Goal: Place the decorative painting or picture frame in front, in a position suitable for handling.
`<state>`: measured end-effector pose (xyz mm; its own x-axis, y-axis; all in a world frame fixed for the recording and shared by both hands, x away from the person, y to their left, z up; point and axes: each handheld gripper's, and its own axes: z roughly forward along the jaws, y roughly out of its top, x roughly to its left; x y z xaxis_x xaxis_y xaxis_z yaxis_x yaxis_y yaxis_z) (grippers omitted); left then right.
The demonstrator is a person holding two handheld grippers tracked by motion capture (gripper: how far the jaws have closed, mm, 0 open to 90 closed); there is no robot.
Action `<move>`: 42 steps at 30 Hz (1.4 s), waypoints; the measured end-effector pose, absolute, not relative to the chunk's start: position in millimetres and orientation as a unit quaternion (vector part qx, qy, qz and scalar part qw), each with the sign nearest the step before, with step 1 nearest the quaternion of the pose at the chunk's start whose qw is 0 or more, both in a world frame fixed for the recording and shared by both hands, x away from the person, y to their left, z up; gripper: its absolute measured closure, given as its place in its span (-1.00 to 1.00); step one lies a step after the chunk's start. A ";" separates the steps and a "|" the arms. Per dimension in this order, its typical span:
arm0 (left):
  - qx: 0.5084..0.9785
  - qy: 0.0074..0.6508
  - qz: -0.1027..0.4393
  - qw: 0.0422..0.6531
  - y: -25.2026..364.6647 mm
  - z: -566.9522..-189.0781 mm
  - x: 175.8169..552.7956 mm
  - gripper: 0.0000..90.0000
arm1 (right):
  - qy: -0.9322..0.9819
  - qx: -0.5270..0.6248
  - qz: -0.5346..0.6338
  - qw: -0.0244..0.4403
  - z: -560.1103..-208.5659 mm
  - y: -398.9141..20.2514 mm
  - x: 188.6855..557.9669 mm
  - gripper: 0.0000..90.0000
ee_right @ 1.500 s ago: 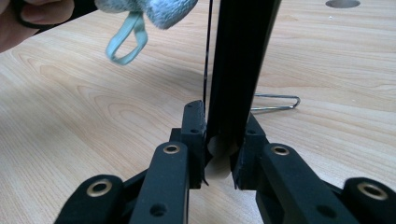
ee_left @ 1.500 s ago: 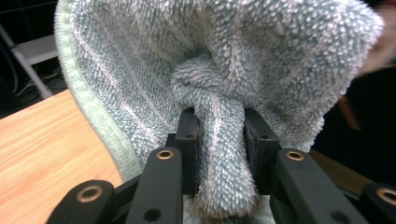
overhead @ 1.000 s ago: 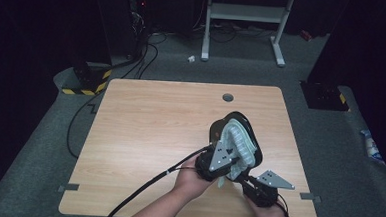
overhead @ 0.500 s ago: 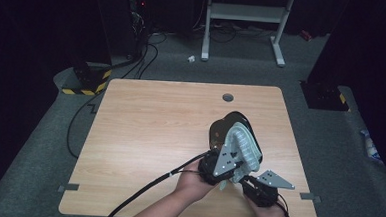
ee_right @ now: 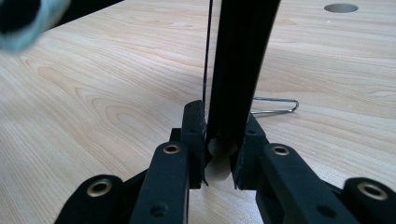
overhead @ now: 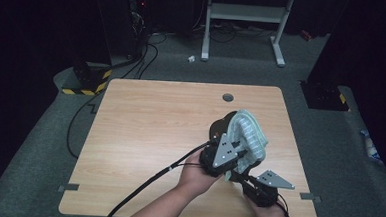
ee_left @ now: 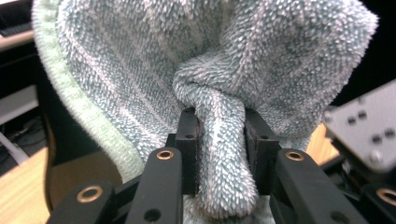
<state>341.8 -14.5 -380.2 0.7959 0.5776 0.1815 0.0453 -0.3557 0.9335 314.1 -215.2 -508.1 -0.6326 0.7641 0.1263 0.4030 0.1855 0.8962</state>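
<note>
A pale teal towel (overhead: 248,134) hangs bunched over a black curved frame (overhead: 219,126) above the table's right side. My left gripper (overhead: 233,146) is shut on it. In the left gripper view both jaws pinch a twisted fold of the towel (ee_left: 140,56), which spreads above the left gripper (ee_left: 222,123); the dark frame (ee_left: 58,140) shows at the left. My right gripper (overhead: 241,175) sits lower, near the front edge. In the right gripper view the right gripper (ee_right: 224,121) is shut on a black bar (ee_right: 243,56) of that frame, which rises upright.
The wooden table (overhead: 150,121) has a round cable hole (overhead: 227,97) at the back. A thin metal wire loop (ee_right: 275,105) lies on the wood just beyond the right gripper. The left gripper's cable (overhead: 147,183) trails off the front edge.
The left gripper has risen a little, lifting the towel with it. The right gripper has stayed where it was.
</note>
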 end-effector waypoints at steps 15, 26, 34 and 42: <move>0.784 0.187 0.238 0.543 -21.5 -384.3 333.3 0.59 | 0.748 0.390 0.506 0.177 -508.4 -215.4 314.1 0.73; 0.804 0.195 0.233 0.510 -13.7 -408.7 341.3 0.59 | 0.747 0.393 0.507 0.175 -508.3 -215.4 314.1 0.73; 0.818 0.211 0.231 0.484 -3.8 -424.7 352.5 0.59 | 0.747 0.392 0.508 0.176 -508.3 -215.4 314.2 0.73; 0.815 0.256 0.236 0.464 15.7 -436.2 377.5 0.59 | 0.747 0.391 0.508 0.178 -508.1 -215.2 314.3 0.73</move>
